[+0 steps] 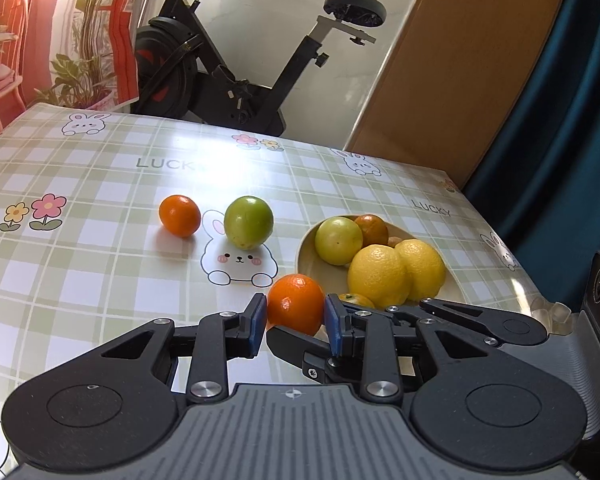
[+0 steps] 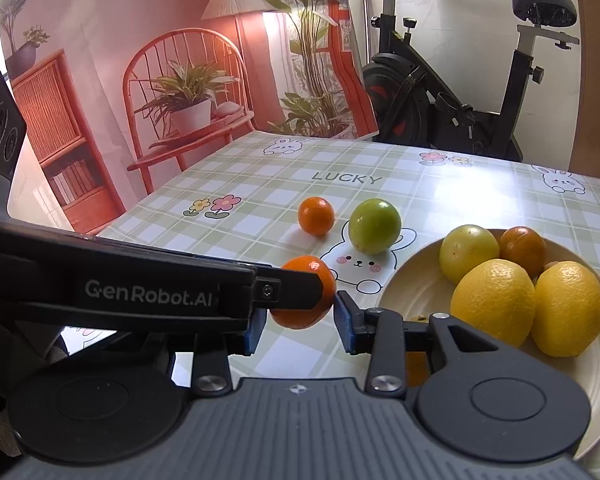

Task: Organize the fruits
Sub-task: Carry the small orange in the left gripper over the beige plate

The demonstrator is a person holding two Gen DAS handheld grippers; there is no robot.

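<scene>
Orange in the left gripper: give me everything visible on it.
The held orange is small, round and glossy, deep orange with a bright highlight and intact skin. The left gripper is shut on it, with blue pads pressing on opposite sides. It sits just outside the plate rim. Whether it touches the tablecloth is unclear.

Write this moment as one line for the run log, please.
left gripper: shut on orange | right gripper: open | plate: two lemons, yellow-green fruit | tablecloth: second orange, green fruit loose
</scene>
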